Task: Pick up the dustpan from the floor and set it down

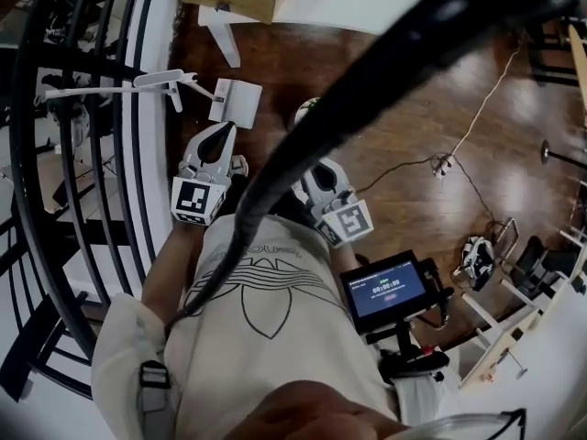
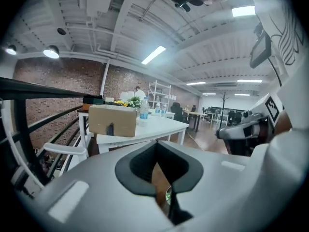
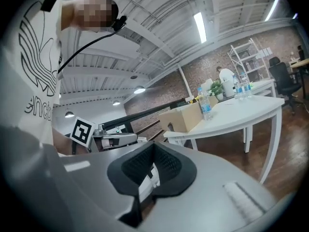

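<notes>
Dustpan: on floor, just ahead of left gripper. Left and right gripper fingers pressed together, empty. Likely pickup: spread left fingers first, pinch firmly, lift level.

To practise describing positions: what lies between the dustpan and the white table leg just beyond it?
Only bare wooden floor lies between the dustpan and the table leg. The head view shows this.
</notes>
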`<state>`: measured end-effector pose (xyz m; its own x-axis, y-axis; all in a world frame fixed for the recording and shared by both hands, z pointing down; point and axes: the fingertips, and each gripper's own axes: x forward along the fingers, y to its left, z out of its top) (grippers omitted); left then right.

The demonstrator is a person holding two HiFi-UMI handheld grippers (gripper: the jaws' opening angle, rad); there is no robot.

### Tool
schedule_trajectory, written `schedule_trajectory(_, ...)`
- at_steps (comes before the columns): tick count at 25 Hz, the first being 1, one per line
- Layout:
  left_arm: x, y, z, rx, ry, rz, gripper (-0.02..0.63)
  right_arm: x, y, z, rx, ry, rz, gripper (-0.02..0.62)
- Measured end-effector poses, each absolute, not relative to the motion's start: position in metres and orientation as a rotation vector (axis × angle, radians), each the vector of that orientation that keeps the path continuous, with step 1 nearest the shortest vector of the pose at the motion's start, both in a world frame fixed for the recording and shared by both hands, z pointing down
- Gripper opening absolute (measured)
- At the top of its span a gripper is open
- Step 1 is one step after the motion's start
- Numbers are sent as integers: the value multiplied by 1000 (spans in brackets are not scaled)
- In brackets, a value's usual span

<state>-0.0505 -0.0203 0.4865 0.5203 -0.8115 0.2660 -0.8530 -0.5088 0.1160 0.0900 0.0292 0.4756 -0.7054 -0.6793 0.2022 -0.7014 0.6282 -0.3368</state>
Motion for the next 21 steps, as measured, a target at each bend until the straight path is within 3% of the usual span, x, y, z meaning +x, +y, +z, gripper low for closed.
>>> schedule_trajectory(11, 4, 9, 446, 2603, -1283, 170, 20, 97, 43, 449, 1201, -2865, 531, 0)
schedule_trajectory(21, 3, 22, 446, 2600, -1275, 180, 20, 85, 47, 448, 1168, -2905, 515, 0)
